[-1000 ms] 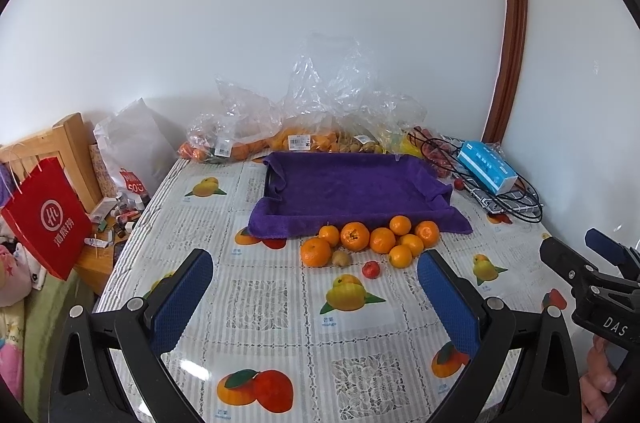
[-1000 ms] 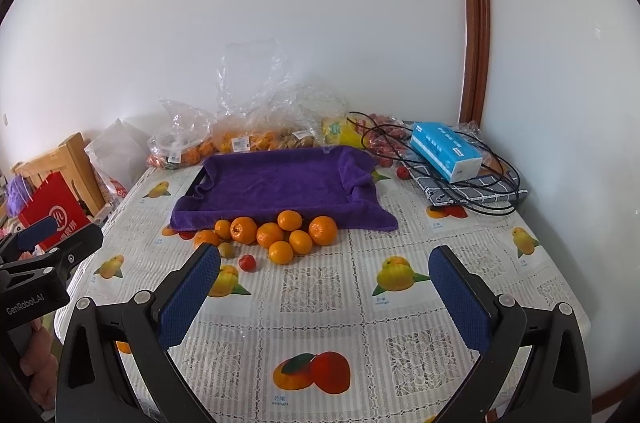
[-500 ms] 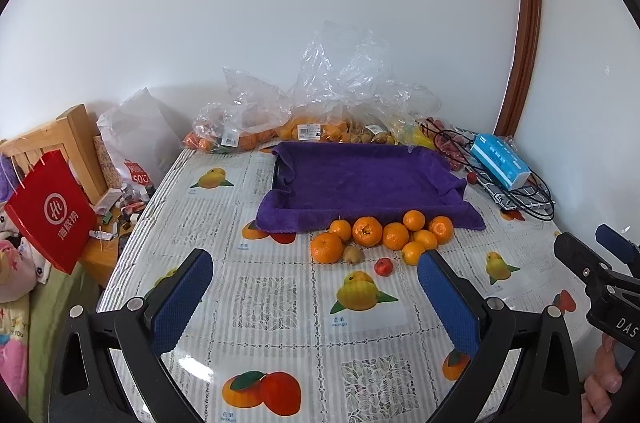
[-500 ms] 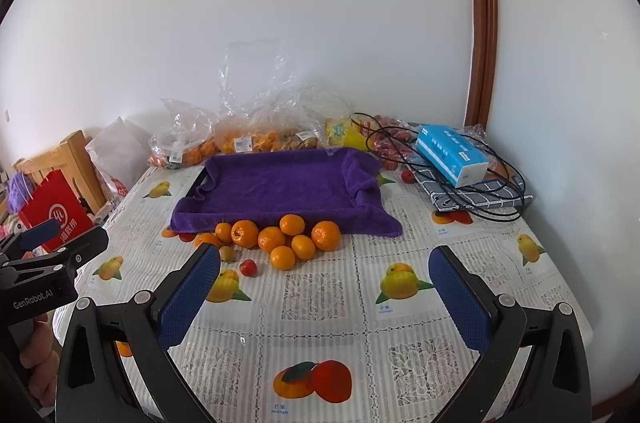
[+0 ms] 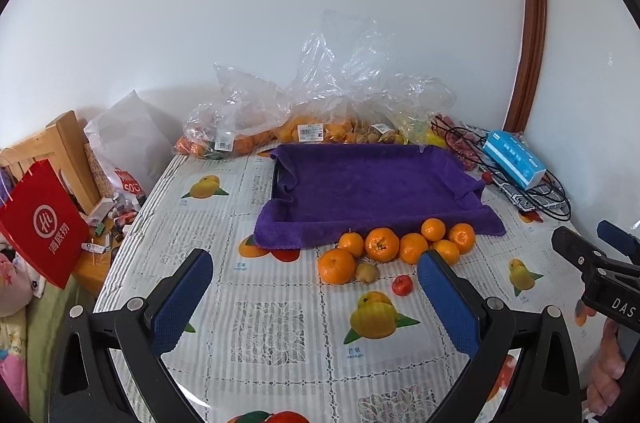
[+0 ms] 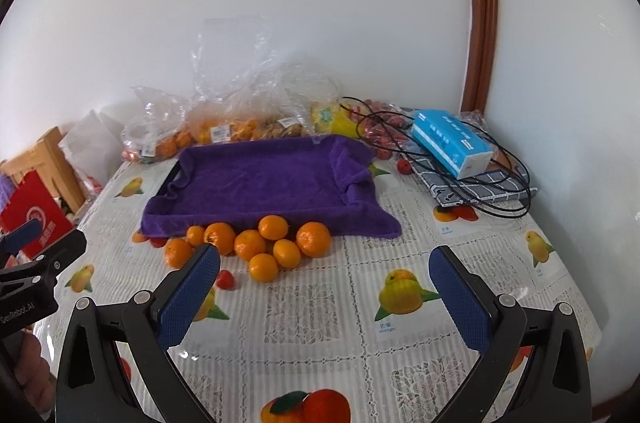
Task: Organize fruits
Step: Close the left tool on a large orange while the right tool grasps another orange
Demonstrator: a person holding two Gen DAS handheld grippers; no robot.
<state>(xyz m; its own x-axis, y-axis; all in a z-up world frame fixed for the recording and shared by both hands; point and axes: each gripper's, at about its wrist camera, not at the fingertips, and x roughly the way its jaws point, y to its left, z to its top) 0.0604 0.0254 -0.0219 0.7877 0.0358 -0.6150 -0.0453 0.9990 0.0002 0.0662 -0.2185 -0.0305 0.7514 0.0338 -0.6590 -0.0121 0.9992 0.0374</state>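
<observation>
Our left gripper [image 5: 316,287] and right gripper [image 6: 324,283] both hang above the table [image 5: 280,327] with fingers spread wide, holding nothing. Ahead, the oranges [image 5: 382,244] cluster on the tablecloth against the near edge of the purple towel-lined tray [image 5: 372,187], a small red fruit [image 5: 401,285] just beside them.

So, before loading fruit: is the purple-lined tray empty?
Empty: the purple-lined tray shows only bare towel; the oranges sit on the tablecloth in front.
</observation>
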